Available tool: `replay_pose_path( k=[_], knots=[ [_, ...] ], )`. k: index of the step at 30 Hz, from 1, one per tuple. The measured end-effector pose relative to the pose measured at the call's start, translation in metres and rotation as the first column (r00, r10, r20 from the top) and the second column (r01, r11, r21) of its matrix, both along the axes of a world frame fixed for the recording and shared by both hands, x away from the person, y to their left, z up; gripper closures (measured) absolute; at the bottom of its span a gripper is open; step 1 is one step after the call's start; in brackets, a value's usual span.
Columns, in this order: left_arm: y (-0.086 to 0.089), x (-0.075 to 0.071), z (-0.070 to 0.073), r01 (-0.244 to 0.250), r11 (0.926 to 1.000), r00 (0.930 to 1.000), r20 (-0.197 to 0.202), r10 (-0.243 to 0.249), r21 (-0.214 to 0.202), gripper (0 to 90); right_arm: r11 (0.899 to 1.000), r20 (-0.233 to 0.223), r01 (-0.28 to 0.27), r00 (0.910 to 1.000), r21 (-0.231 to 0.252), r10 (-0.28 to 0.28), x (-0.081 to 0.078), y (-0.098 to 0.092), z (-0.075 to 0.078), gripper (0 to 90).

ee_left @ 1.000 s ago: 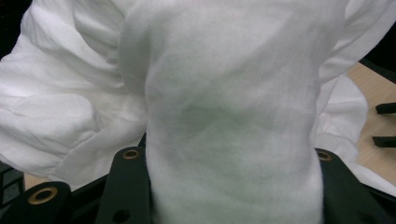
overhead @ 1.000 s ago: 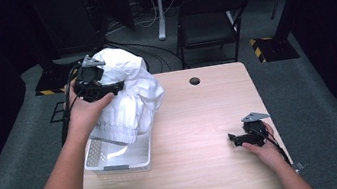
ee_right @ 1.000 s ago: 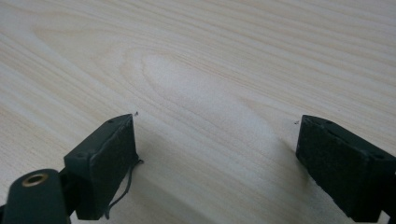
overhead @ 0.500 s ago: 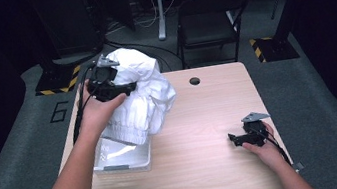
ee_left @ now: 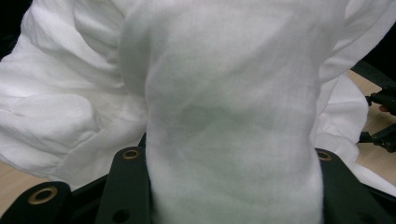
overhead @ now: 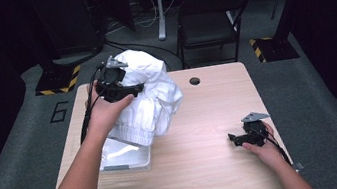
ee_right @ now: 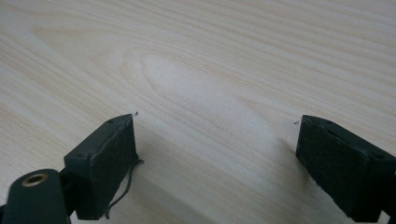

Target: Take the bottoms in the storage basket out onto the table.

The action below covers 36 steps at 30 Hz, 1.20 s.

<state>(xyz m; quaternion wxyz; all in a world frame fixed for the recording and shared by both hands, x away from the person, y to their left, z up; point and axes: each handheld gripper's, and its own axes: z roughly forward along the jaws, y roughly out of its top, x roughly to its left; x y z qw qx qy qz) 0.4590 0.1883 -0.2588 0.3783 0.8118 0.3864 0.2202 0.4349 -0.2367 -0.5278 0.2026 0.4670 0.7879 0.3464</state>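
White garment (overhead: 149, 97): your left gripper (overhead: 113, 85) pinches a thick fold of it, the bulk hanging just below and beside the jaws, above the clear plastic bin (overhead: 125, 156). Bin contents unclear. Your right gripper (overhead: 243, 137) rests on the light wood table (overhead: 203, 170), jaws spread, nothing between. Dark room; black folding chair (overhead: 209, 22) beyond the table.

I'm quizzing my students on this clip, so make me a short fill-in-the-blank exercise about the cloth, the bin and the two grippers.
1. The left gripper is shut on a bundle of ____ cloth.
2. The cloth hangs partly over a clear plastic ____ at the table's left side.
3. The right gripper rests low over bare wood with its jaws ____.
4. Beyond the table's far edge stands a black folding ____.

Missing words: white; bin; open; chair
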Motion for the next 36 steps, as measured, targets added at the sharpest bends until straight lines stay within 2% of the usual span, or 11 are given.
replay_pose_path(
  k=[22, 36],
  knots=[
    [-0.012, 0.003, -0.01, 0.019, 0.9998, 0.9997, -0.018, -0.019, 0.003, 54.3, 1.0, 0.0, 0.0, 1.0, -0.001, 0.0, 0.0, 0.0, 0.0, 11.6],
    [-0.038, 0.002, -0.01, 0.059, 0.9982, 0.9982, -0.01, -0.059, -0.013, 54.3, 1.0, -0.001, -0.007, 1.0, -0.003, 0.007, 0.0, 0.0, 0.0, 11.6]
  ],
)
